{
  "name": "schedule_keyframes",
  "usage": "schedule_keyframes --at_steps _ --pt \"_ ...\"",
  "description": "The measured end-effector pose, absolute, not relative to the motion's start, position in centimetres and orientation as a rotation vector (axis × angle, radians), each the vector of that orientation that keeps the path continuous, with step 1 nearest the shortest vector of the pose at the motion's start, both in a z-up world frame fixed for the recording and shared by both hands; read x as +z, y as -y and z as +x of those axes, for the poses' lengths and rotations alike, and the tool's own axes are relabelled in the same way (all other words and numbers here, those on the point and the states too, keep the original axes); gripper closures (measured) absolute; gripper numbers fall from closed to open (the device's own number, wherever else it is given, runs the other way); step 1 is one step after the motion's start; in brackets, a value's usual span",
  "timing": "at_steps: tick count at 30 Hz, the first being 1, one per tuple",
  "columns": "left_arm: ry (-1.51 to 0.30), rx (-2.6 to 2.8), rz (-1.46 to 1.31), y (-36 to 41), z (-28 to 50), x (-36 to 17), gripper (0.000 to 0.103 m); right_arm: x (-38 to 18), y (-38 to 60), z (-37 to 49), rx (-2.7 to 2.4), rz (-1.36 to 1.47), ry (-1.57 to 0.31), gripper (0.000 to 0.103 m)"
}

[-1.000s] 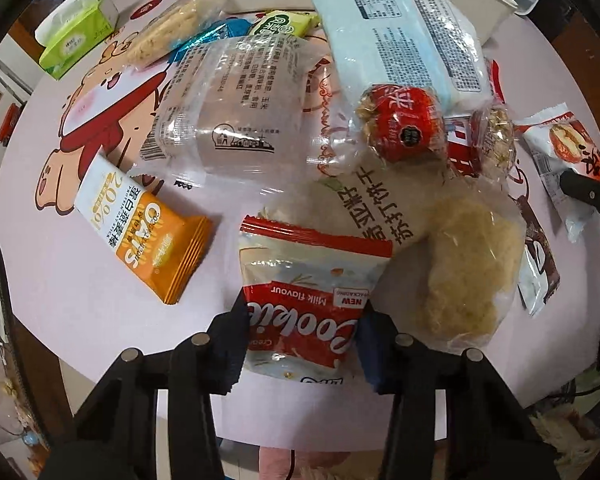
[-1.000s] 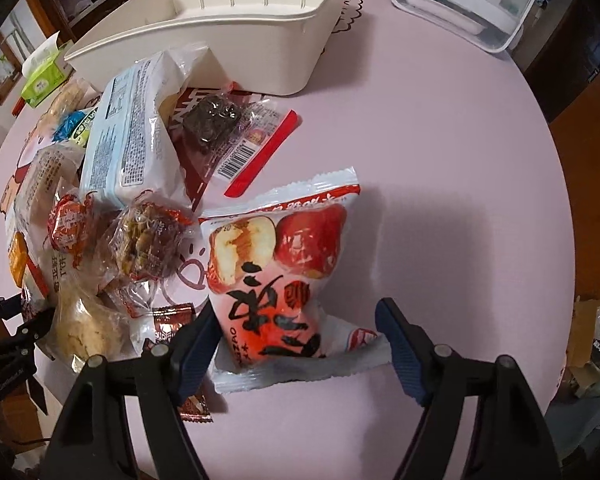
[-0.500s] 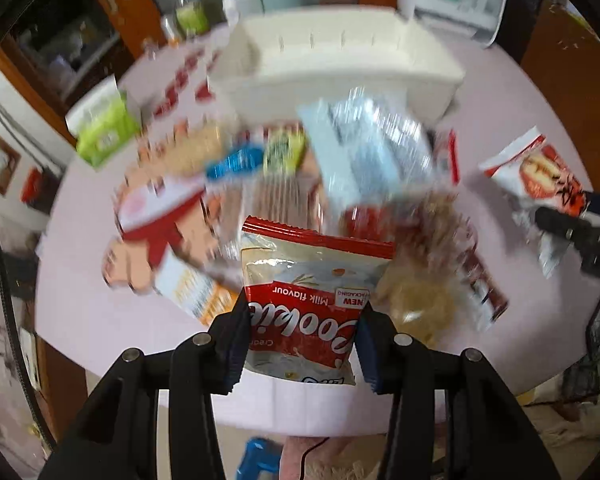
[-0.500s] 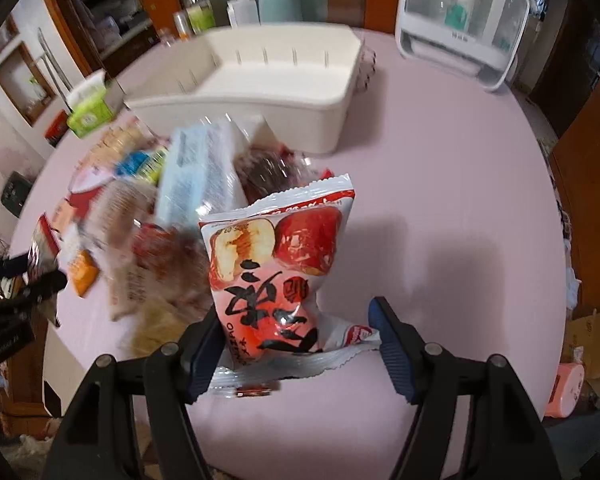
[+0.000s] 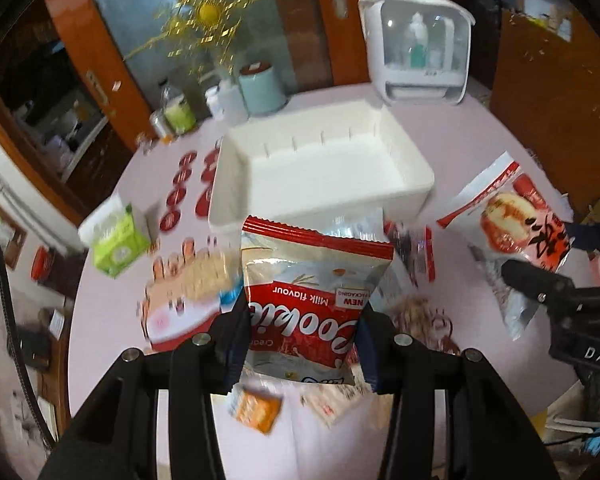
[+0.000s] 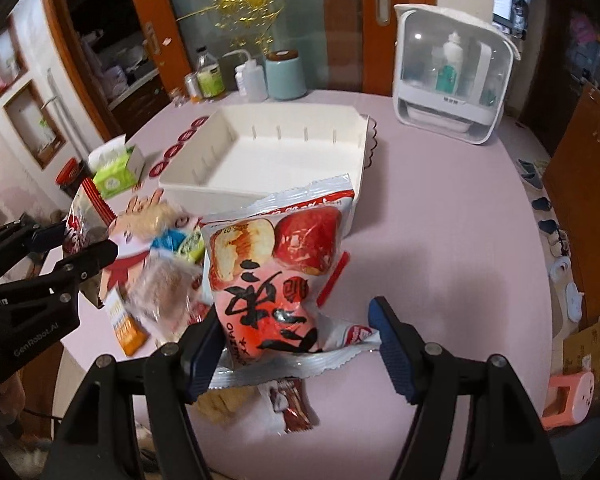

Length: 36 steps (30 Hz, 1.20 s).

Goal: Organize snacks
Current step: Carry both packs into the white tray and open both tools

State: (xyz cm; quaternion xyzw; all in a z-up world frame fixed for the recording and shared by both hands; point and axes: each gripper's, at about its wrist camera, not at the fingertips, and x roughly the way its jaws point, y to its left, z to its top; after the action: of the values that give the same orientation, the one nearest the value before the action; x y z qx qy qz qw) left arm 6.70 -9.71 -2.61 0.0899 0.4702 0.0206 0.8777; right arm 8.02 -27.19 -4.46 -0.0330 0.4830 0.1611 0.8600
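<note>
My left gripper (image 5: 302,346) is shut on a red and white cookie packet (image 5: 310,300) and holds it well above the table, in front of the empty white bin (image 5: 320,168). My right gripper (image 6: 296,344) is shut on a red apple-chip bag (image 6: 276,280), also held high; the bag shows in the left wrist view (image 5: 508,224) at the right. The white bin (image 6: 268,156) lies ahead of it. Several other snack packets (image 6: 160,264) lie on the pink table below, blurred.
A green tissue box (image 5: 116,240) stands at the table's left. A white cabinet-like appliance (image 6: 452,76), a teal canister (image 6: 286,76) and bottles (image 6: 210,76) stand at the table's far edge. The pink tabletop (image 6: 440,220) spreads to the right of the bin.
Both grippers have lifted their packets off the table and risen, with the views tilting up toward the bin and the room behind. The snack pile stays below.
</note>
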Motion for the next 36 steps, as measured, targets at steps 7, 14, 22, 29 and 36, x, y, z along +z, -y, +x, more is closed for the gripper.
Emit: schedule_keyframes --at_steps 7,14,22,29,36 --pt "-0.888 0.001 0.243 6.5 13.5 0.4 0.058 -1.5 23.9 13.2 0.265 -0.02 -0.973 0.031" --pt "-0.844 -0.024 0.213 3.0 23.3 0.8 0.058 -1.8 20.4 20.5 0.128 -0.04 -0.946 0.031" --pt "-0.939 -0.098 0.095 1.7 30.3 -3.8 0.058 -4.1 19.6 26.1 0.06 0.023 -0.97 0.029" --pt "-1.017 -0.08 0.074 2.1 32.8 -8.7 0.048 -8.1 18.7 29.8 0.059 0.028 -1.045 0.029" --pt "-1.055 -0.079 0.063 1.6 32.8 -11.0 0.021 -10.4 19.4 29.7 0.066 0.145 -1.084 0.029"
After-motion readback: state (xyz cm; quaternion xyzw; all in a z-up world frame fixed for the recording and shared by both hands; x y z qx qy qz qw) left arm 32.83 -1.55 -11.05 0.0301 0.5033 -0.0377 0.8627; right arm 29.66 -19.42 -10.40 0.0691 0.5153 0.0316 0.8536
